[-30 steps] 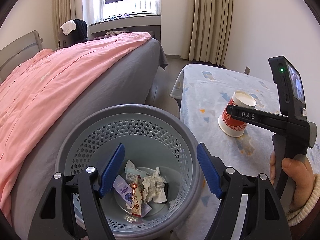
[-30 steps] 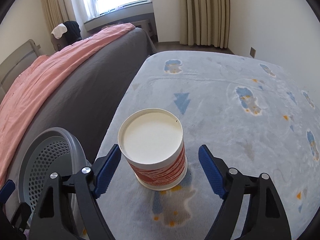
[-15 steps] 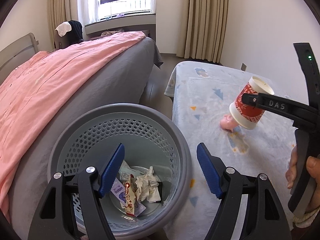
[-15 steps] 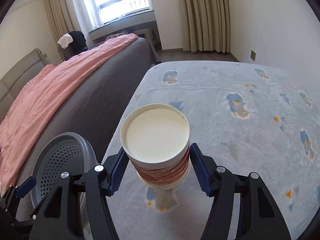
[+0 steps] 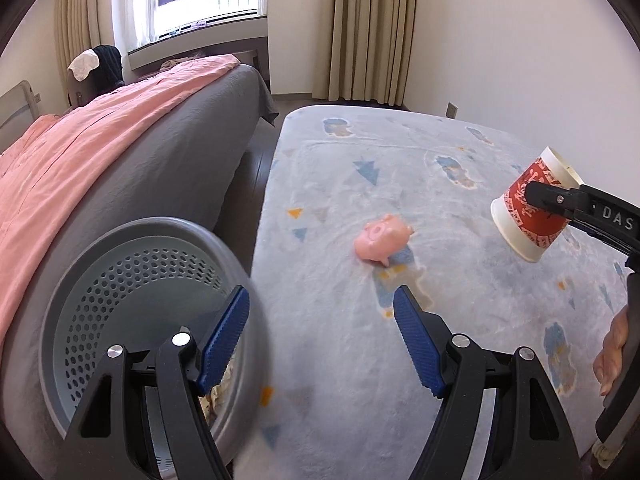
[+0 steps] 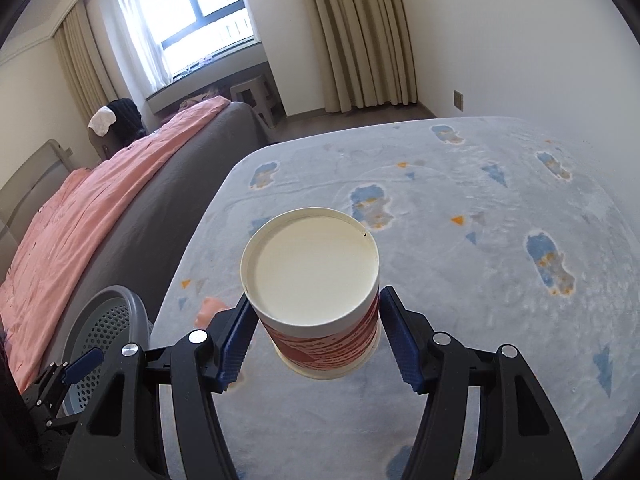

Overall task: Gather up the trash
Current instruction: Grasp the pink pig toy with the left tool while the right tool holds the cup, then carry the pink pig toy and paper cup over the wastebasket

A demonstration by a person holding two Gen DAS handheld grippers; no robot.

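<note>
My right gripper point(image 6: 314, 342) is shut on a red and white paper cup point(image 6: 316, 296), held upside down above the rug; the cup also shows in the left wrist view point(image 5: 534, 210), tilted in the air. A grey perforated waste basket point(image 5: 120, 276) stands beside the bed and shows at the right wrist view's lower left point(image 6: 108, 320). My left gripper point(image 5: 320, 340) is open and empty, with its left finger over the basket's rim. A small pink pig toy point(image 5: 382, 240) lies on the rug where the cup stood.
A pale blue patterned rug point(image 5: 400, 168) covers the floor. A bed with a pink cover point(image 5: 92, 152) over a grey base runs along the left. Curtains point(image 5: 368, 28) and a white wall are behind. A chair with clothes point(image 5: 96, 68) stands by the window.
My right gripper shut on the cup and lifted it off the rug, uncovering the pink pig. My left gripper has swung right, away from over the basket.
</note>
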